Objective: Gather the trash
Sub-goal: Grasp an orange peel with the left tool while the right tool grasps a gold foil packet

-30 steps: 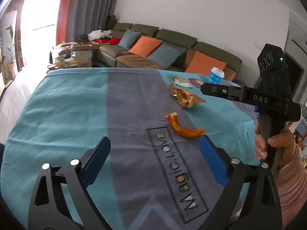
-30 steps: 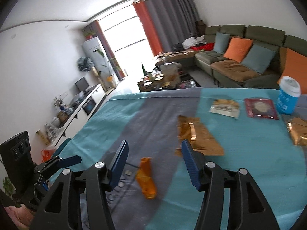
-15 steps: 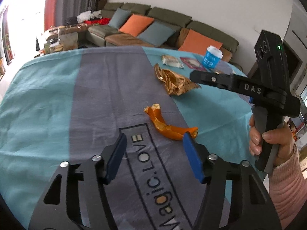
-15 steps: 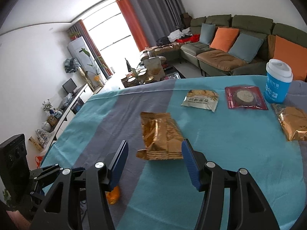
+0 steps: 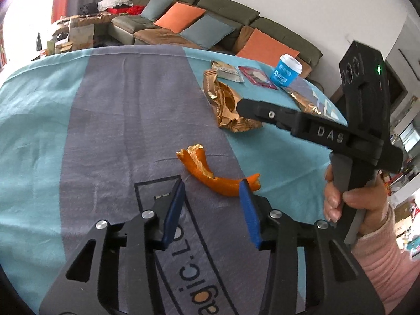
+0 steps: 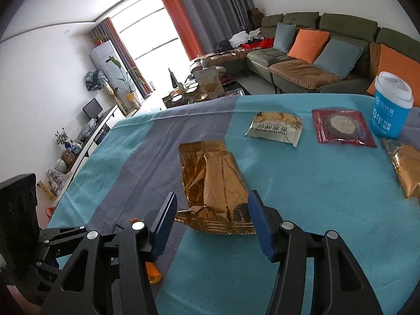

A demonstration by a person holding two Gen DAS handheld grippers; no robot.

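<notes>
A curved orange peel (image 5: 210,174) lies on the grey stripe of the tablecloth. My left gripper (image 5: 212,187) is open right over the peel's near end, fingers on either side, holding nothing. A torn gold wrapper (image 6: 212,183) lies flat on the cloth; it also shows in the left wrist view (image 5: 225,105). My right gripper (image 6: 211,206) is open, its blue fingers straddling the wrapper's near end, holding nothing. The right gripper's body shows in the left wrist view (image 5: 315,128), above the wrapper. The peel shows partly behind the right gripper's left finger (image 6: 152,273).
A white cracker packet (image 6: 275,128), a red snack packet (image 6: 341,128), a blue paper cup (image 6: 391,105) and a second gold wrapper (image 6: 405,168) lie toward the table's far side. Beyond the table stands a green sofa (image 6: 315,52).
Both grippers moved forward and down. The left closed in on the orange peel and narrowed its opening. The right swung from the peel to the gold wrapper and now straddles it.
</notes>
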